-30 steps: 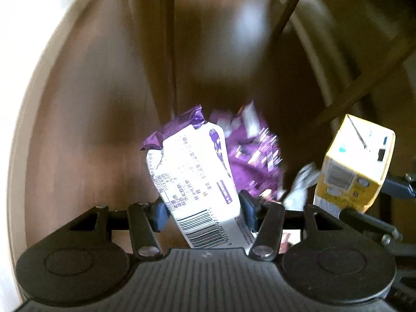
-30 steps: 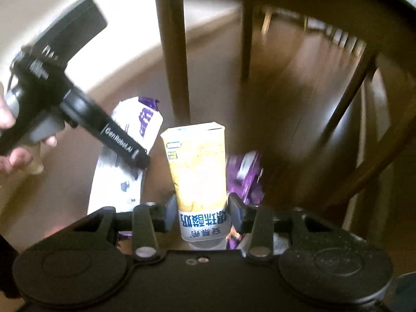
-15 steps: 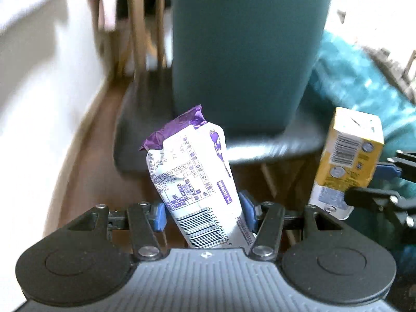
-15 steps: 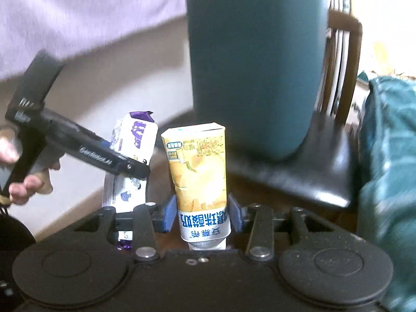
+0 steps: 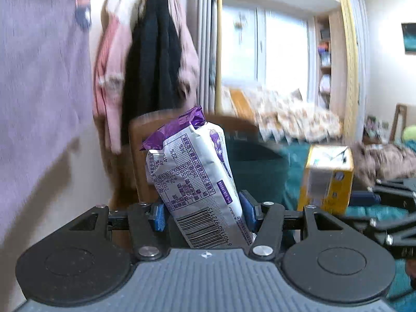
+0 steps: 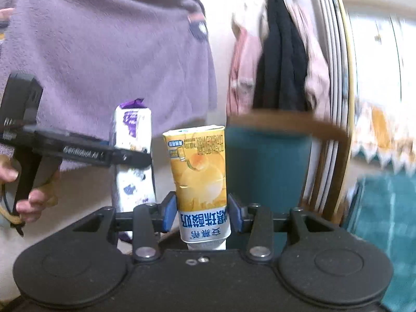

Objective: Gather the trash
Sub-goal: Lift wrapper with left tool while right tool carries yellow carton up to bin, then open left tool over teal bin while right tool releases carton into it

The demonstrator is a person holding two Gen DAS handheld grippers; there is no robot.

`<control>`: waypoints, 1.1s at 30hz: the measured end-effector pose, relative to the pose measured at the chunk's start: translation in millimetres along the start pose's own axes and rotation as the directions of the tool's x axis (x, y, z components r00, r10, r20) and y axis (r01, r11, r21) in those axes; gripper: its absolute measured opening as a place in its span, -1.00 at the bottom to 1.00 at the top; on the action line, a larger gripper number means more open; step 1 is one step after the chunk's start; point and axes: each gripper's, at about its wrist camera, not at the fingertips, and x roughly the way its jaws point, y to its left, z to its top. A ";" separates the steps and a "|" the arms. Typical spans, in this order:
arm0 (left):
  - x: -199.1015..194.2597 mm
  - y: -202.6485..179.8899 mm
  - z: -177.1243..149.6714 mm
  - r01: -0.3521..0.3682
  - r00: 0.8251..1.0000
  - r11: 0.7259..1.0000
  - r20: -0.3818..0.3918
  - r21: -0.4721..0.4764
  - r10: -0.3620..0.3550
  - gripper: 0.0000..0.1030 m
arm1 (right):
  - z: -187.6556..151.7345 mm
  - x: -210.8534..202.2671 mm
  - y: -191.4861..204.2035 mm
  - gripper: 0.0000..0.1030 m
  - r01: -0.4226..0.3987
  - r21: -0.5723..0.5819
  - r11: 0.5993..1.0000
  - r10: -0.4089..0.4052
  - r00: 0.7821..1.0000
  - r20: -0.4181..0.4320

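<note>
Left wrist view has the left gripper (image 5: 204, 214) clamped on a white snack wrapper (image 5: 193, 179) with a purple crimped top and a barcode near the bottom. The blue pads (image 5: 158, 216) press in on both sides of it, and the wrapper stands up tilted a bit to the left. Off to the right in the same view you can see the yellow milk carton (image 5: 326, 178), pretty blurry, pinched by the right gripper (image 5: 364, 199) coming in from the right edge.

Right wrist view shows that carton (image 6: 200, 174) much better: yellow with a melon-ish picture, white band with blue Chinese characters, and the print reads upside down. The right gripper (image 6: 201, 212) has its jaws closed snug on the lower part of it, blue pads (image 6: 168, 213) touching both sides. To the left, the left gripper (image 6: 124, 156) reaches in sideways with the snack wrapper (image 6: 132, 158) pinched in it, and you can see the person's hand (image 6: 31, 197) around the handle. Wrapper and carton are near each other but not touching, both up in the air.

Behind all that: a lilac fleece top (image 6: 109, 52) fills the upper left, a black garment (image 5: 153, 59) and pink clothes (image 5: 108, 78) hang on the wall, and a wooden chair back (image 6: 291, 124) sits in front of something teal. There's a bright window (image 5: 262, 49) and a patterned blanket (image 5: 296, 119) further back, all fairly smeared.
</note>
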 end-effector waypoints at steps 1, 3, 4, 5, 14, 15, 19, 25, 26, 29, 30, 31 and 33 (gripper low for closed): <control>0.0 -2.0 15.5 -0.012 1.000 1.000 0.027 0.000 0.012 0.07 | 11.3 -0.4 0.3 -0.19 0.010 -0.030 1.000 -0.009 1.000 0.018; -1.0 -4.3 38.3 -0.029 0.997 1.000 0.069 -0.005 0.029 0.07 | 29.6 2.4 -3.7 -0.19 0.020 -0.037 0.999 -0.019 0.999 0.041; 0.1 -5.6 51.2 -0.037 0.996 0.999 0.084 -0.009 0.038 0.07 | 40.7 3.4 -6.7 -0.19 0.028 -0.038 0.999 -0.026 0.998 0.056; 3.6 -8.1 64.0 -0.046 0.994 0.999 0.097 -0.004 0.046 0.07 | 44.3 7.6 -7.8 -0.19 0.039 -0.041 0.998 -0.036 0.997 0.066; 62.6 -20.9 122.3 -0.171 0.980 0.985 0.105 0.020 0.168 0.07 | 86.5 75.9 -28.3 -0.21 0.217 -0.082 0.973 -0.210 0.974 0.091; 73.5 -18.9 123.1 -0.170 0.982 0.985 0.082 0.014 0.169 0.07 | 87.6 86.8 -29.4 -0.21 0.234 -0.083 0.969 -0.227 0.970 0.083; 114.1 -14.7 119.5 -0.179 0.984 0.984 -0.004 0.002 0.179 0.07 | 87.2 115.2 -30.2 -0.21 0.274 -0.079 0.958 -0.270 0.961 0.058; 157.9 -7.8 100.7 -0.207 0.971 0.978 -0.115 0.020 0.208 0.07 | 72.3 146.3 -29.9 -0.21 0.298 -0.050 0.953 -0.298 0.954 0.000; 162.9 -6.4 98.2 -0.209 0.969 0.978 -0.129 0.025 0.210 0.07 | 70.0 150.3 -30.9 -0.21 0.293 -0.052 0.955 -0.293 0.956 -0.008; 176.9 -5.8 90.6 -0.209 0.963 0.977 -0.167 0.043 0.213 0.07 | 61.5 157.6 -34.0 -0.21 0.293 -0.044 0.955 -0.295 0.954 -0.046; 181.4 -5.8 88.3 -0.204 0.960 0.978 -0.183 0.048 0.210 0.07 | 59.6 160.4 -34.8 -0.21 0.287 -0.044 0.957 -0.289 0.956 -0.058; 186.1 -6.6 84.9 -0.195 0.958 0.979 -0.205 0.056 0.203 0.07 | 56.9 163.2 -36.1 -0.21 0.283 -0.044 0.958 -0.286 0.955 -0.077; 194.6 -8.5 79.1 -0.183 0.950 0.980 -0.244 0.074 0.195 0.07 | 51.1 164.4 -34.6 -0.21 0.286 -0.054 0.957 -0.290 0.952 -0.096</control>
